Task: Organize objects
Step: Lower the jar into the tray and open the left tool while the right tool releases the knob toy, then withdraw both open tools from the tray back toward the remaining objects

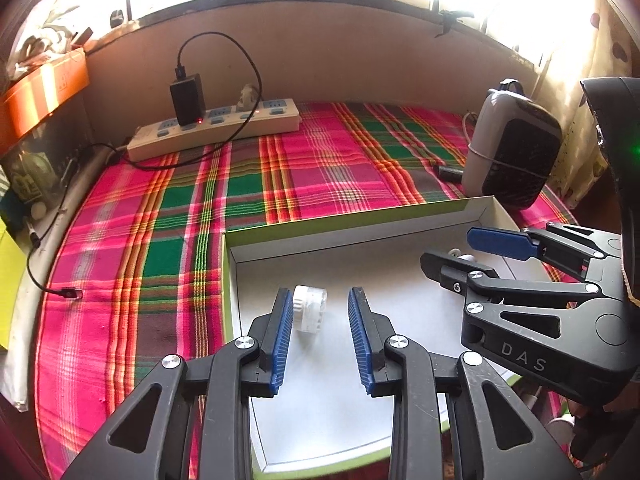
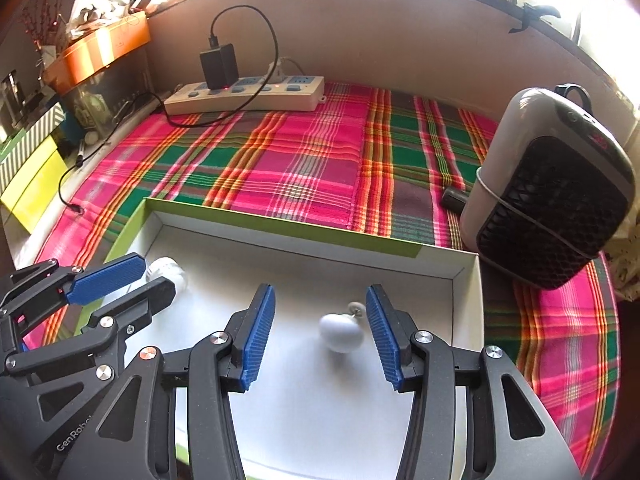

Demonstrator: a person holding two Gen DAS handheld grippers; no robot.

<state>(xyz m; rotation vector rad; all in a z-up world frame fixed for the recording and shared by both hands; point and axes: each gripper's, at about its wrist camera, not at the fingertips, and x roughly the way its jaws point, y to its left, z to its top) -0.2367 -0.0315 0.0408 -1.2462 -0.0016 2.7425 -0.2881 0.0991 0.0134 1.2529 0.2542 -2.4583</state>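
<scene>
A shallow white box with green sides (image 1: 240,256) (image 2: 468,280) lies on the plaid cloth. In the left wrist view a small white ribbed jar (image 1: 310,309) lies on the box floor between the fingers of my open left gripper (image 1: 320,304), close to the left pad. In the right wrist view a white egg-shaped object with a small disc on a string (image 2: 341,333) lies on the box floor between the fingers of my open right gripper (image 2: 320,308). Each gripper shows in the other's view: the right one (image 1: 460,252), the left one (image 2: 148,276). Both are over the box.
A power strip (image 1: 216,128) (image 2: 248,96) with a black charger and cable sits at the back. A grey and black heater (image 1: 512,148) (image 2: 552,188) stands at the right, with a small dark cylinder (image 2: 454,199) beside it. Boxes line the left edge.
</scene>
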